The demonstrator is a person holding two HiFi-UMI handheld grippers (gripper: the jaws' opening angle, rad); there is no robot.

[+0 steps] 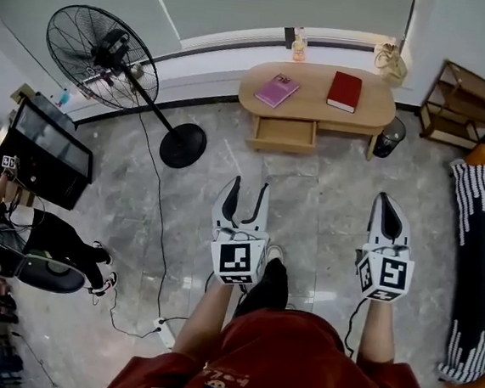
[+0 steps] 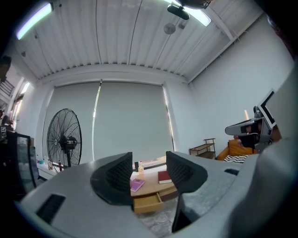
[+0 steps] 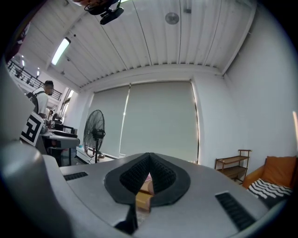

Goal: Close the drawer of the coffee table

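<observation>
An oval wooden coffee table [image 1: 379, 104] stands by the far wall, its drawer [image 1: 285, 134] pulled out toward me. On top lie a pink book [image 1: 276, 90] and a red book [image 1: 345, 90]. My left gripper [image 1: 248, 191] is held over the floor well short of the table, open and empty. Through its jaws I see the drawer [image 2: 147, 202] ahead. My right gripper [image 1: 384, 199] is held level beside it, shut on nothing; the table shows only as a sliver between the right gripper's [image 3: 149, 173] closed pads.
A black pedestal fan [image 1: 104, 58] with its round base [image 1: 183, 146] and a trailing cable stands left of the table. A wooden shelf [image 1: 464, 105], a bin [image 1: 390, 136] and a striped sofa [image 1: 480, 254] are at the right. A black cabinet [image 1: 46, 150] is at the left.
</observation>
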